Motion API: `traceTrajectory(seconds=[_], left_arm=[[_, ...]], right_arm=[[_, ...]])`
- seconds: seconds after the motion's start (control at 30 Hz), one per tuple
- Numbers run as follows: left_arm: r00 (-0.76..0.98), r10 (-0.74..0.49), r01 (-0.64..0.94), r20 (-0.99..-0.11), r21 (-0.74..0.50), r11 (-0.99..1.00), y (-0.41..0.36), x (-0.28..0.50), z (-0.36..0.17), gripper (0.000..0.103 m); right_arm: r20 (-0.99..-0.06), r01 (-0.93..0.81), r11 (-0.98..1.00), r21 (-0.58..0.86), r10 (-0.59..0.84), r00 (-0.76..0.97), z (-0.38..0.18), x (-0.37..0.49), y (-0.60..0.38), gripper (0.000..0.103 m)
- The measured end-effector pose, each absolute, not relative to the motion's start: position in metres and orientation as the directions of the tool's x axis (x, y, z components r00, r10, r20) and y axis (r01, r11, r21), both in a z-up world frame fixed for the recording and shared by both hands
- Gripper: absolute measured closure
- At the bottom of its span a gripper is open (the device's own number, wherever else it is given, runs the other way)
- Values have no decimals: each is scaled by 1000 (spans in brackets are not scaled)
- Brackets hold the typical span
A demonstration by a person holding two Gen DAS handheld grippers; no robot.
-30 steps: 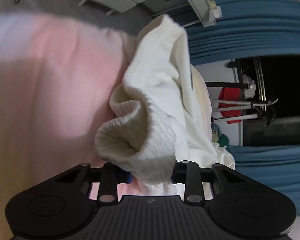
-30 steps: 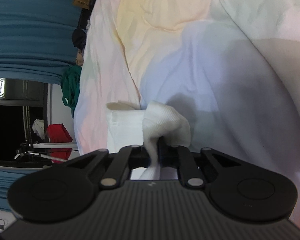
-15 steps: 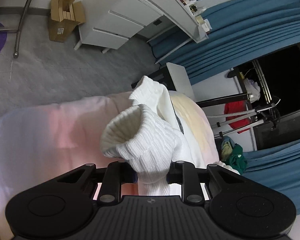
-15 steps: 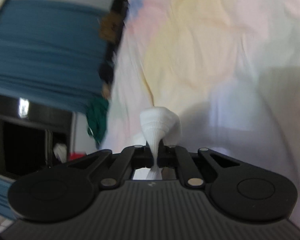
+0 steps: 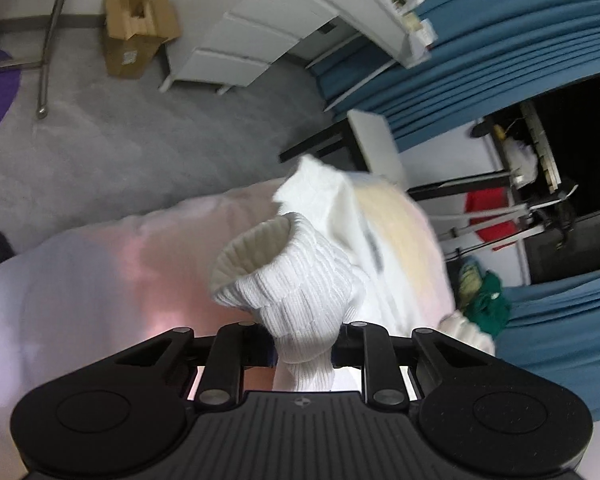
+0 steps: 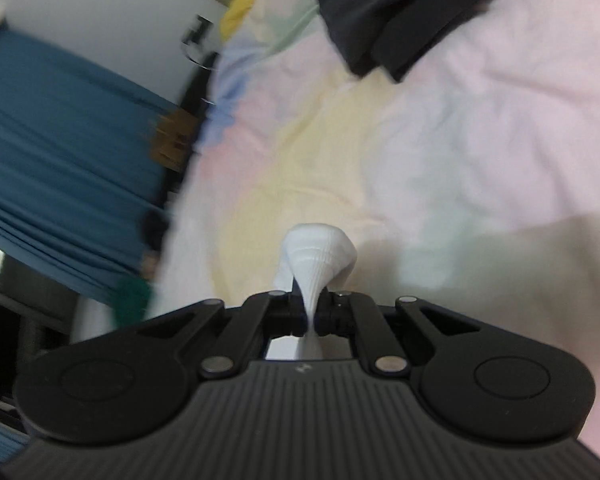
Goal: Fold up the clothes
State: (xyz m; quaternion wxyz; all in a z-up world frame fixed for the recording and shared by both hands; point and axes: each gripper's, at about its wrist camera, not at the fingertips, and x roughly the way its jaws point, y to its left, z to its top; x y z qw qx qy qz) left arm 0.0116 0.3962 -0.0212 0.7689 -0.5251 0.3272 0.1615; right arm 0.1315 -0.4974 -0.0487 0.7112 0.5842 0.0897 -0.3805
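A thick cuff of the white sweater (image 5: 300, 292) is pinched between the jaws of the left gripper (image 5: 303, 350). A thin bit of the same sweater is squeezed tight by the right gripper (image 6: 311, 312). The sweater is held up above the pastel bed sheet (image 6: 440, 152). Dark clothes (image 6: 396, 12) are seen farther back on the bed.

A wide open stretch of the soft pastel bed cover (image 6: 440, 168) is seen ahead of the right gripper (image 6: 314, 312), with nothing lying on it. Farther off, the way is blocked by a pile of dark clothes (image 6: 400, 12). The space in front of the left gripper (image 5: 304, 344) is filled by the white knit garment (image 5: 296, 280). Beyond the bed edge, the grey floor (image 5: 140, 152) is open. It is hemmed in by a cardboard box (image 5: 134, 32) and white drawers (image 5: 252, 36).
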Motion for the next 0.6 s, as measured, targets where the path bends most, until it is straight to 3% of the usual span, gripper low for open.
traceTrajectory(seconds=[0.2,0.47,0.5,0.57,0.6], left_arm=[[677,-106,-635,-728,-650,417,401,-5,-65,78],[659,-59,-582,-749,-559,591,387,-2,-65,71],[660,-52,-570,-749,-544,616,384,-4,-60,70],[667,-38,-553,-744,-528,645,380,-9,-50,66],[668,-27,-548,-744,-517,657,377,-12,-45,57]], right_arm=[[-715,782,49,621,-374,591,-65,134,-499,97],[-735,813,75,577,-385,558,-46,140,-491,85],[-730,808,71,585,-386,564,-43,138,-489,82],[-700,781,72,620,-400,592,-33,132,-482,52],[-677,765,87,638,-409,611,-28,131,-479,43]])
